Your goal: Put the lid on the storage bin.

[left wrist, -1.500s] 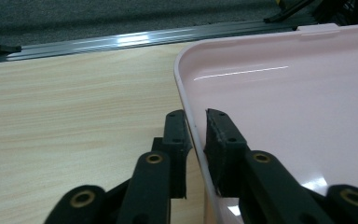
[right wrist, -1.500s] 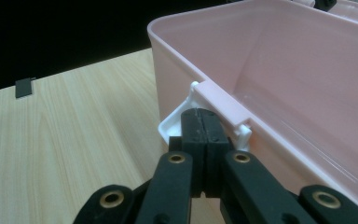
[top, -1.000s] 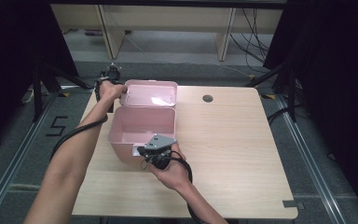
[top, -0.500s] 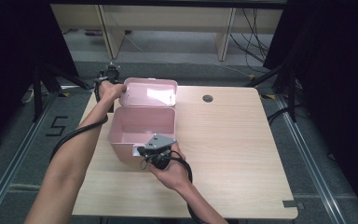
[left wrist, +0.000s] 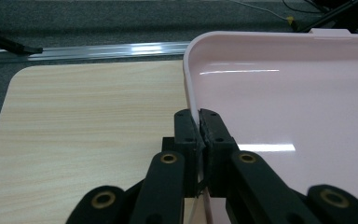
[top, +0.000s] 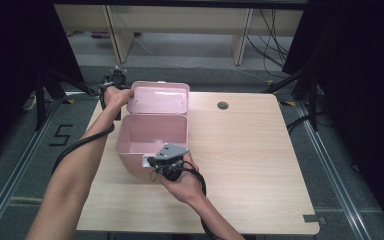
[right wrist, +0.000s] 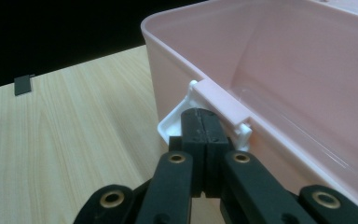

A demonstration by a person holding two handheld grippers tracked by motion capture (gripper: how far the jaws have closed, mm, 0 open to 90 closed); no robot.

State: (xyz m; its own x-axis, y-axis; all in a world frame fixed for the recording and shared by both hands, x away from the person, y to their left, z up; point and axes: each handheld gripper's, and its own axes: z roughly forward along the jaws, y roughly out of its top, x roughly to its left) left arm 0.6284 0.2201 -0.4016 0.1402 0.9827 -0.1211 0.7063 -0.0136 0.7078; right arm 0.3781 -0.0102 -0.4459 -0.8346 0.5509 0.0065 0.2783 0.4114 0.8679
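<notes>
A pink plastic box (top: 130,159) stands open on the left half of the wooden table, its lid (top: 160,98) thrown back toward the far edge. My left gripper (top: 128,96) is at the lid's left side. In the left gripper view it (left wrist: 199,122) is shut on the thin rim of the lid (left wrist: 298,93). My right gripper (top: 148,161) is at the box's near wall. In the right gripper view its jaws (right wrist: 204,119) are pressed together, tips against the white latch (right wrist: 172,123) under the pink tab of the box (right wrist: 279,60). Nothing shows between them.
The table (top: 250,165) has bare wood to the right of the box, with a round cable hole (top: 223,105) near the far edge. A small grey tape patch (top: 314,218) marks the near right corner. Floor rails and dark stands flank the table.
</notes>
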